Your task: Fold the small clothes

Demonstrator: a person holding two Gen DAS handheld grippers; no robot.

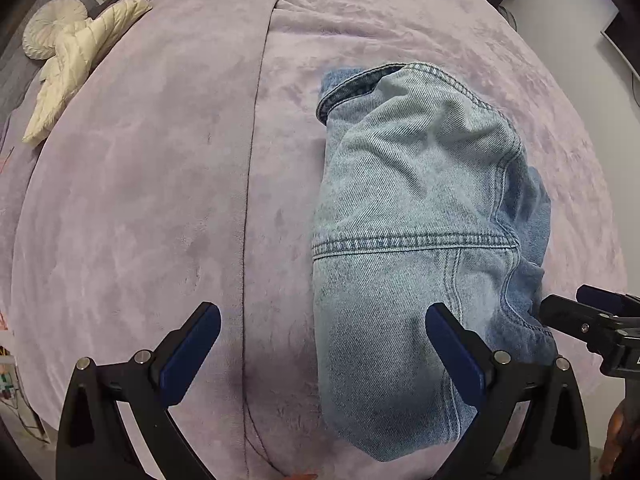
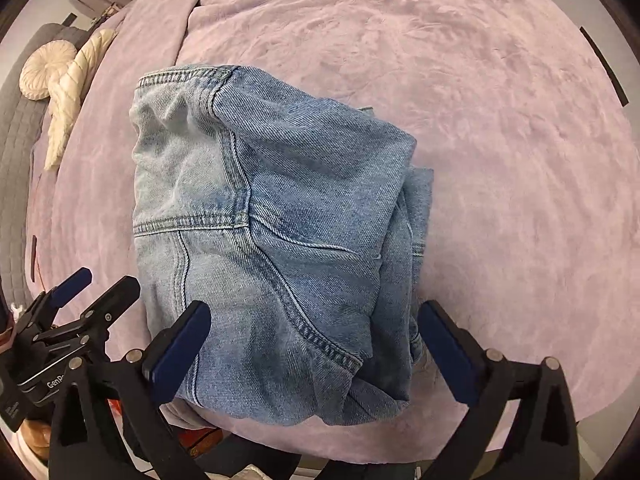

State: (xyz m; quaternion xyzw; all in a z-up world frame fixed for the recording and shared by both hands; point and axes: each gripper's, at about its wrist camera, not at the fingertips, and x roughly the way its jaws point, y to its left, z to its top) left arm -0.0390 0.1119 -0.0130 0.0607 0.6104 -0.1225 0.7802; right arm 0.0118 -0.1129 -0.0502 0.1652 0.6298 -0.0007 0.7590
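A light blue denim garment [image 1: 412, 240] lies folded into a compact bundle on the lilac plush blanket [image 1: 140, 200]. My left gripper [image 1: 322, 312] hovers open over the bundle's near left edge, one finger above the blanket and the other above the denim, pinching nothing. In the right wrist view the same denim bundle [image 2: 272, 232] fills the middle. My right gripper [image 2: 314, 312] stands wide open just above its near end, with cloth under the gap and no pad pressing on it. Each gripper shows at the edge of the other's view: the right gripper [image 1: 576, 302] and the left gripper [image 2: 94, 286].
A cream quilted jacket [image 1: 80, 64] and a round cream cushion [image 1: 52, 32] lie at the far left of the bed. A blanket seam [image 1: 254, 160] runs front to back left of the denim. The bed's near edge [image 2: 360, 452] sits just below the bundle.
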